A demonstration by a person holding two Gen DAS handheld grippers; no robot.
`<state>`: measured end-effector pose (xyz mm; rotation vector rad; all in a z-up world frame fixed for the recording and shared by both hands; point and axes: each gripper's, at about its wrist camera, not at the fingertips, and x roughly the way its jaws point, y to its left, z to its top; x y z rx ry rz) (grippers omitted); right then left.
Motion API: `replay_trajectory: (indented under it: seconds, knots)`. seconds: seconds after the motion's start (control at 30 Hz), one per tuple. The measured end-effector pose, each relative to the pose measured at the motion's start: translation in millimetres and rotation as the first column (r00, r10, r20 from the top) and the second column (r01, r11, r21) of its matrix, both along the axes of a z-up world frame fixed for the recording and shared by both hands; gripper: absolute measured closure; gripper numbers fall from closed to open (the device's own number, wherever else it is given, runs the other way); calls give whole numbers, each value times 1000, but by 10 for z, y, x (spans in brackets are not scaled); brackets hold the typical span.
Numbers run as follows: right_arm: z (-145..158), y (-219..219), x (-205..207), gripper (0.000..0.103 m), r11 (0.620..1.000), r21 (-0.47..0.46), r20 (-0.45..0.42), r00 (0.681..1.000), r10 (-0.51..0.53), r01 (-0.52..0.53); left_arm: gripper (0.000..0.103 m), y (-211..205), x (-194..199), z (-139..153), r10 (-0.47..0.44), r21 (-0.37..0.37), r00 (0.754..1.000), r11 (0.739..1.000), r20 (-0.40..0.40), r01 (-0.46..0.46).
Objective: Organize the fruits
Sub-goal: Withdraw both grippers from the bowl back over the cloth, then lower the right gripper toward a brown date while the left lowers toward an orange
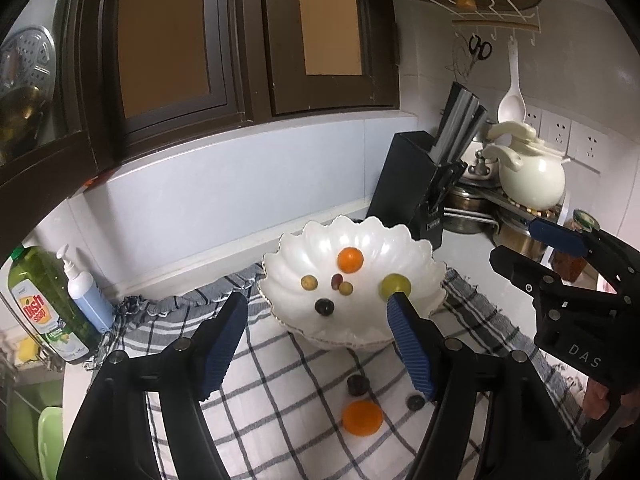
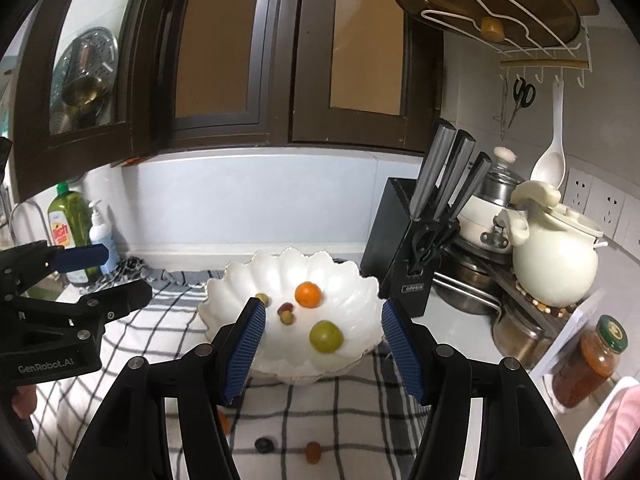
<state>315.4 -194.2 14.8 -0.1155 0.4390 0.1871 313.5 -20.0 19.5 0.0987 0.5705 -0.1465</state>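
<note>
Left tongs [image 1: 316,344] and right tongs [image 2: 322,344] both hover released, gripping nothing. Before them sits a white scalloped glass bowl [image 1: 296,248] holding a small round orange [image 1: 350,260] and green plum [image 1: 395,285].

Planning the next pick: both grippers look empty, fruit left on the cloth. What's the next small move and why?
Probably lower the left gripper onto the orange fruit on the checked cloth. Its fingers stand apart with nothing between them, and that fruit lies just below them, nearer than the white bowl. Two dark fruits also remain on the cloth. The right gripper is open and empty too.
</note>
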Motion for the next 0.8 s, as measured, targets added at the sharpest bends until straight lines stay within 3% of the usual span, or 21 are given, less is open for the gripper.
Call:
replay_trajectory:
  seconds: [0.8]
  knots:
    - [-538, -144, -237, 41, 999, 10, -112, 993, -33, 35, 30, -149, -281, -420, -52, -4, 998, 999, -32, 52]
